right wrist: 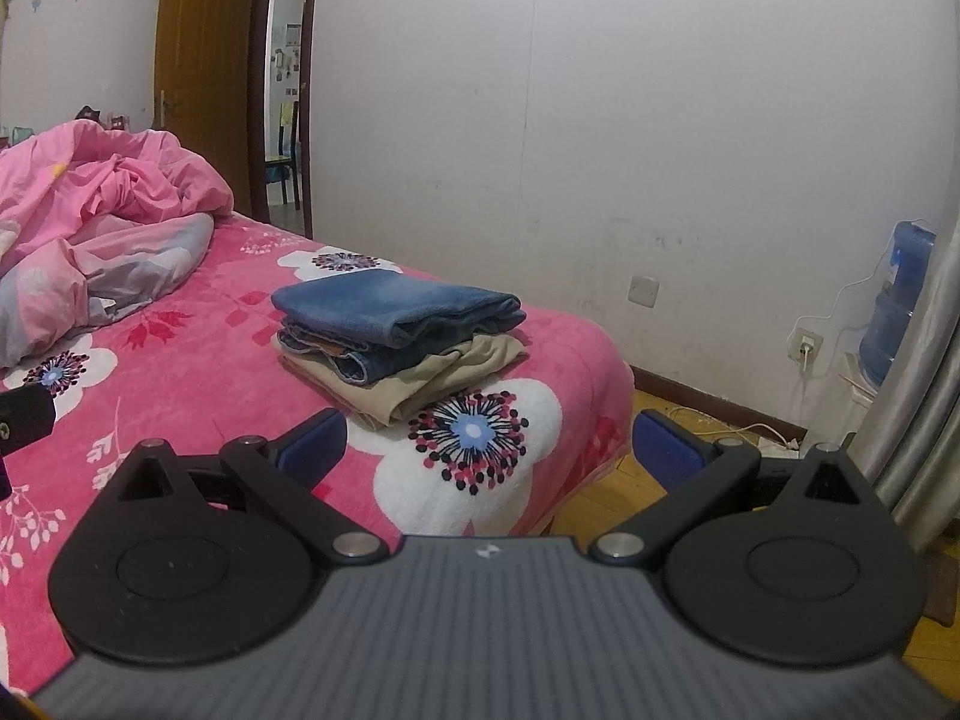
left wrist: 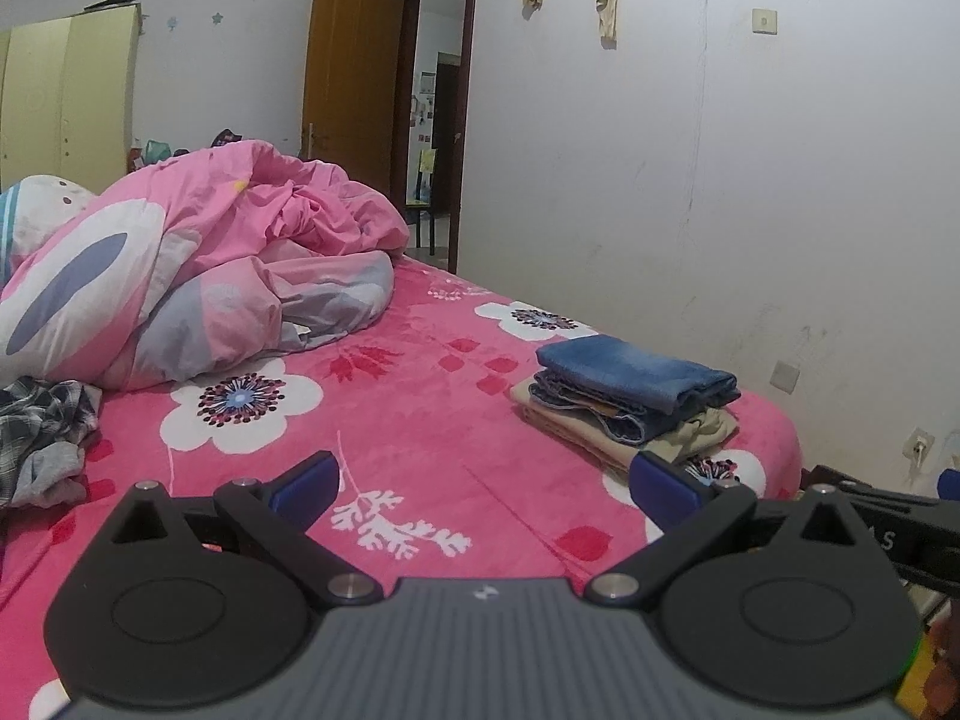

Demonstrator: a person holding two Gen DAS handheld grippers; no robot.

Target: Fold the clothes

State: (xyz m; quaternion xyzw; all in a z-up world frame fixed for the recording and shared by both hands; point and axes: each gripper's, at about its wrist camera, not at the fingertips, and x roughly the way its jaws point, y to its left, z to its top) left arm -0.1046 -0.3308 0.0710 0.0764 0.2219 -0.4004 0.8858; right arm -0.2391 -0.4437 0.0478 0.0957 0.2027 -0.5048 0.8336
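Denim tops the folded stack point(right wrist: 399, 342) near the bed's point(left wrist: 420, 396) right corner: a blue pair of jeans point(right wrist: 396, 303) folded into a flat rectangle, its rounded fold facing the right wrist camera, with a second bit of denim showing a seam and hem just beneath it, and a beige garment point(right wrist: 420, 390) at the bottom, whose layered edges stick out toward the foot of the bed. The stack sits on a pink blanket printed with white flowers, right beside one large white bloom with a blue centre. The left gripper point(left wrist: 486, 489) hovers above the blanket with its jaws wide apart and nothing between them, the stack just beyond its right finger. The right gripper point(right wrist: 489, 450) likewise has its jaws spread open and empty, hanging over the bed's corner with the stack ahead and slightly left. At the far left of the left wrist view, a crumpled plaid garment point(left wrist: 42, 414) and a grey one point(left wrist: 48, 474) lie unfolded on the bed, well apart from the stack. A rumpled pink duvet point(left wrist: 210, 252) is heaped toward the head of the bed.
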